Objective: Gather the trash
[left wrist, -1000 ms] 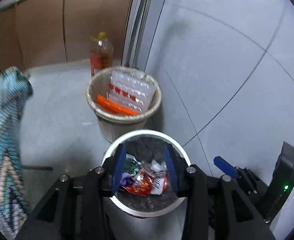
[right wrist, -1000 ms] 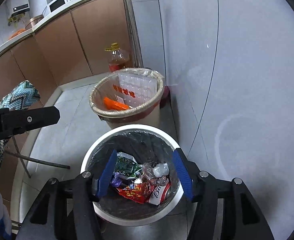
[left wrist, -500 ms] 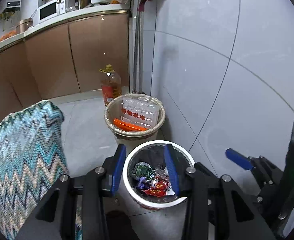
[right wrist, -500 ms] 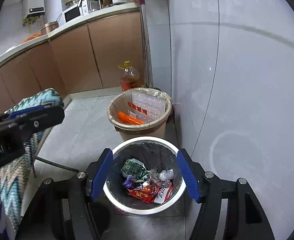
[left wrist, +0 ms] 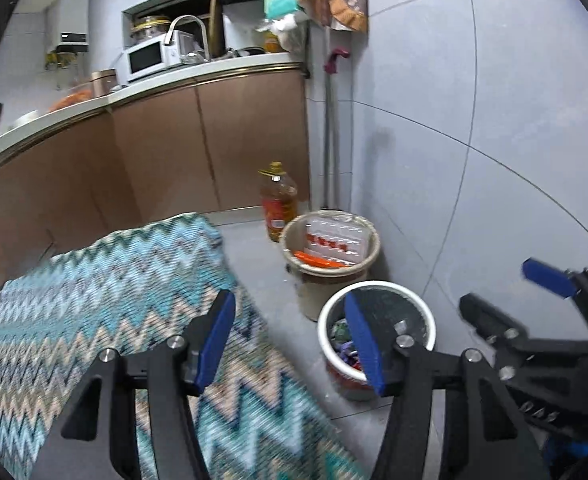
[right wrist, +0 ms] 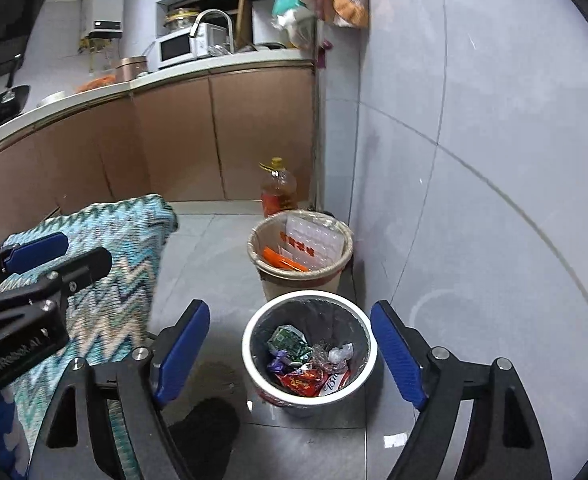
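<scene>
The left gripper (left wrist: 290, 340) is pointing forward and downward, its blue-padded fingers (left wrist: 216, 340) standing apart with nothing between them; its jaws have just been opening. The right gripper (right wrist: 290, 356) is angling downward likewise, its blue pads (right wrist: 398, 356) spread wider still, also having just been opening and holding nothing. Each gripper is showing at the edge of the other's view, the two riding side by side, the left on the left, not touching.
</scene>
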### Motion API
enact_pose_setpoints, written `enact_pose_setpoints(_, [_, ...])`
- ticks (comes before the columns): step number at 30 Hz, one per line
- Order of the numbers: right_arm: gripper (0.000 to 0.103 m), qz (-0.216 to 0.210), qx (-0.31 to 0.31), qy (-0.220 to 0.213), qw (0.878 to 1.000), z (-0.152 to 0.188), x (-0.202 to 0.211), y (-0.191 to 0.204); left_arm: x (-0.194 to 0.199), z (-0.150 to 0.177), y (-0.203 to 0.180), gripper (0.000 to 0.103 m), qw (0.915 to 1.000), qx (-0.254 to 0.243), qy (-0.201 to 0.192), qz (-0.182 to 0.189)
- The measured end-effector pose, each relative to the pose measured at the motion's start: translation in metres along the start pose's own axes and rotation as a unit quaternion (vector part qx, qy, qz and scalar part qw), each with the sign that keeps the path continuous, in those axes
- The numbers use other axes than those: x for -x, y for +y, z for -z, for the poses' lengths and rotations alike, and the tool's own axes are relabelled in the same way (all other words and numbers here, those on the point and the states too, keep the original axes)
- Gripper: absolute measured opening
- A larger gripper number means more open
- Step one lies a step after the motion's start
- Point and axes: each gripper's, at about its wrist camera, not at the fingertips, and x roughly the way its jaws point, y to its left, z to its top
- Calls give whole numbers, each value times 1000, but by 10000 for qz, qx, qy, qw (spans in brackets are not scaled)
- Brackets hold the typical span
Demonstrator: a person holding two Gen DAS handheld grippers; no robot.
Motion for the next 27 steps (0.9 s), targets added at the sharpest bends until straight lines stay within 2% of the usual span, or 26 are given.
enact_pose_setpoints(10, [87, 8, 279, -92, 9996, 8, 44, 47, 47, 27, 48, 59, 9985, 337, -66, -427])
enact_pose_setpoints(22, [89, 199, 564, -227, 9980, 13, 64, 69, 69, 43, 62, 59, 9967, 410, -198, -675])
enact_pose_setpoints(27, [94, 212, 686, -275, 9970, 16, 68, 77, 74, 46, 65, 59, 9958, 453, -207, -766])
